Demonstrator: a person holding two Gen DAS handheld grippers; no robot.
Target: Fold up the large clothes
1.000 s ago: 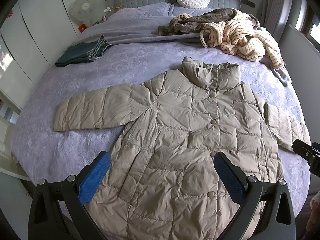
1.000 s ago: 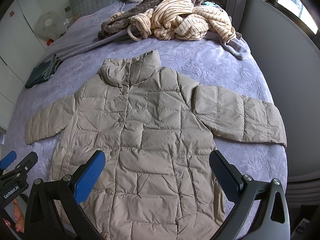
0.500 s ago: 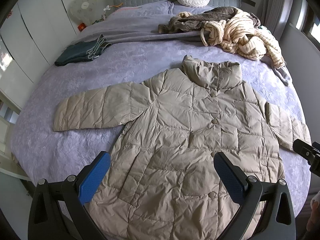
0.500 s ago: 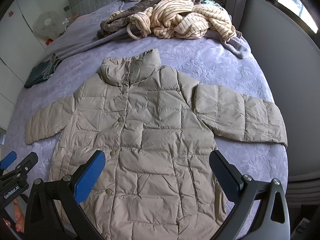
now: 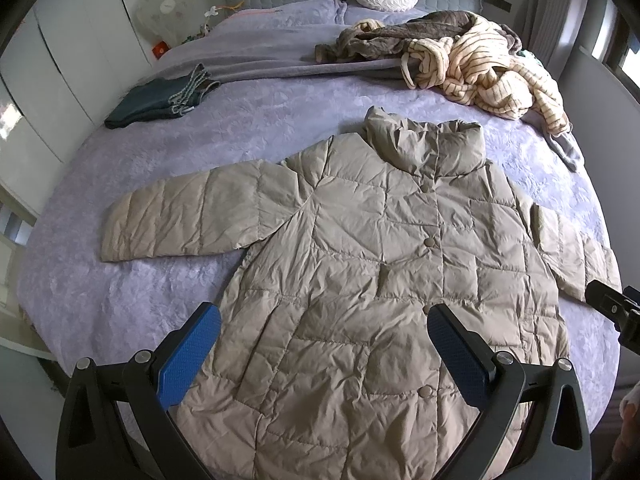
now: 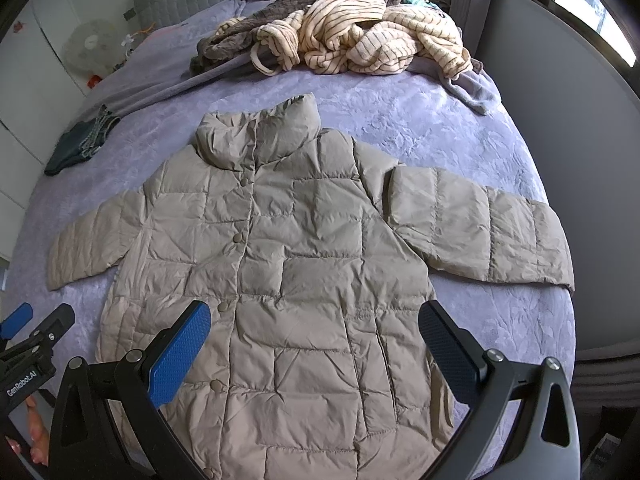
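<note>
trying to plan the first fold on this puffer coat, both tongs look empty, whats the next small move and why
Probably bring the left tongs down onto the cuff of the left sleeve and pinch it. The coat lies flat, buttoned, front up, both sleeves spread out on the bed, and both tongs are open above the hem, so folding a sleeve inward seems the natural start.

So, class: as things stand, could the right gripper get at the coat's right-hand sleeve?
Probably yes. The right gripper is open above the coat, and that sleeve lies flat on the bed with nothing on it or in between.
</note>
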